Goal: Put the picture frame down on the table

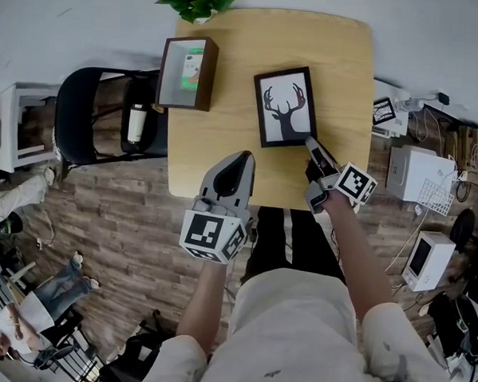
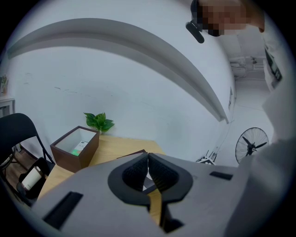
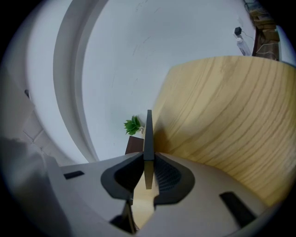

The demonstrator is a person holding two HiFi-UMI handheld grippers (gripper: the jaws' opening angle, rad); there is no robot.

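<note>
A black picture frame with a deer silhouette lies nearly flat over the middle of the light wooden table; I cannot tell whether it rests on the top. My right gripper is shut on the frame's near right corner. In the right gripper view the frame shows edge-on, pressed between both pads of that gripper. My left gripper hovers at the table's front edge, left of the frame and shut on nothing. In the left gripper view the tips of that gripper touch each other.
A brown open box stands at the table's back left, with a green plant behind it. A black chair holding a bottle is left of the table. White devices and cables lie on the floor at the right.
</note>
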